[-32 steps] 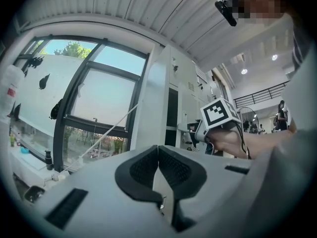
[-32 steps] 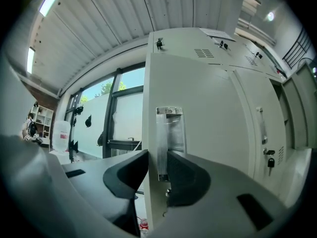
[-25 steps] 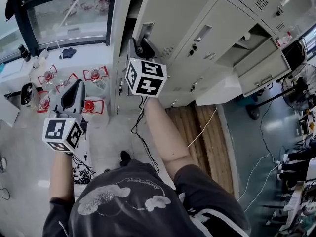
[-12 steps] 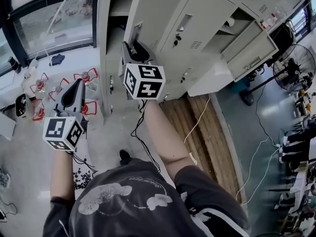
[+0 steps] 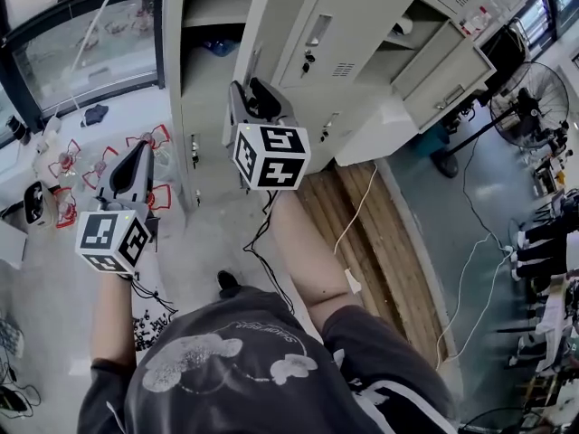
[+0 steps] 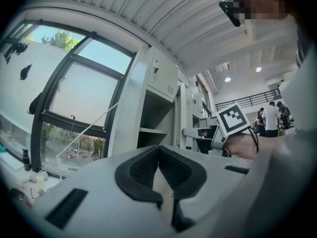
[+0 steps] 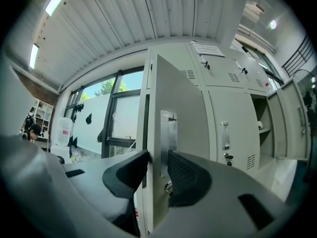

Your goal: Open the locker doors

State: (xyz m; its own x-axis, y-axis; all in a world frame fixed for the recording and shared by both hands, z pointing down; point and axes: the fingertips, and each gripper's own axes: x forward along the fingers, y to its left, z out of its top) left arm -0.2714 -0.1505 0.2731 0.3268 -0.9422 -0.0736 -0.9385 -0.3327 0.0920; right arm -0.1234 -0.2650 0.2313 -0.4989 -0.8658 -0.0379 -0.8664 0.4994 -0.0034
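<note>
Grey lockers (image 5: 362, 34) are ranged beside a window. One locker door (image 7: 181, 98) is stood open, long axis vertical, edge towards the person. The right claw (image 7: 158, 158) is held level and clamped on that edge. The left claw (image 6: 158, 150) is held level, closed and empty.

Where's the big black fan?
In the head view, the fan stands at the far right, on the person's right side, just beyond the open locker door.
</note>
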